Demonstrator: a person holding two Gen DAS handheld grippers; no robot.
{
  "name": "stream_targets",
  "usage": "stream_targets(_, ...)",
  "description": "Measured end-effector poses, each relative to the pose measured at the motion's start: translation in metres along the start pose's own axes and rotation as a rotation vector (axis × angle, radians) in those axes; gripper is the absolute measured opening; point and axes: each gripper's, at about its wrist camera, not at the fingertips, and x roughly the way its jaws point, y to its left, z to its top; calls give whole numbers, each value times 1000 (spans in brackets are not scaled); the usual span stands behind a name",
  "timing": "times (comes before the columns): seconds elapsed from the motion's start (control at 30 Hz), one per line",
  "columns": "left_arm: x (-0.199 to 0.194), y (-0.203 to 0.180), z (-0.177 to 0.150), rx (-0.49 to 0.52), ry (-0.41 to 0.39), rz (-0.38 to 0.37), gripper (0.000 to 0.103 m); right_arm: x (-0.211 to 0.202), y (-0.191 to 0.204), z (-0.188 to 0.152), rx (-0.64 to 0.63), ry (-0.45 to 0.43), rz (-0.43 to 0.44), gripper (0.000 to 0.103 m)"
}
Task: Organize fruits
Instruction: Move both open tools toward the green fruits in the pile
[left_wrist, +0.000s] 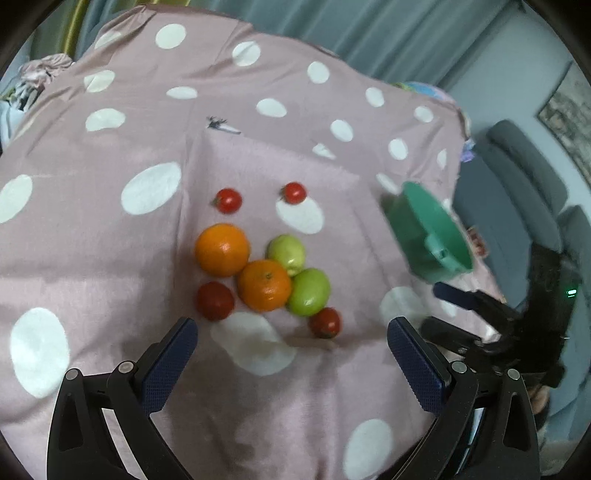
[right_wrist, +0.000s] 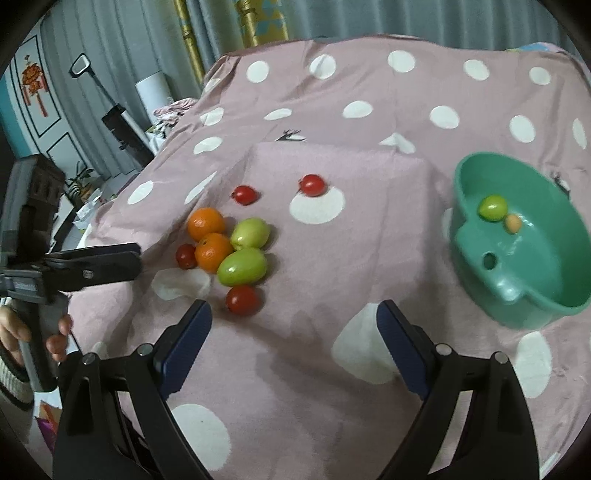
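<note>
Both tools hang wide open and empty over the table's spotted pink cloth (left_wrist: 110, 258). Just ahead of the left tool (left_wrist: 291, 360) lie a red tomato (left_wrist: 325, 322), green fruits (left_wrist: 308, 291) and oranges (left_wrist: 264, 285), probably clustered for picking. Ahead and right of the right tool (right_wrist: 293, 345) the green basin (right_wrist: 546, 280) already holds two small fruits, likely the collecting place.

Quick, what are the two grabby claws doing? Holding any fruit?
Left gripper: open, holding nothing.
Right gripper: open, holding nothing.
</note>
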Motion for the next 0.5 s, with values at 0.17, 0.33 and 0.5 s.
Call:
stream_targets(0.17, 2, -9, -5, 109, -19, 145, 102, 12, 6, -3, -13, 26, 41, 92)
stream_targets(0.33, 4, -7, -5, 151, -5, 174, 102, 21, 5, -2, 11, 40, 88, 91)
stream_targets(0.5, 7, -8, -2, 145, -3, 170, 102, 26, 6, -2, 9, 50, 115, 89)
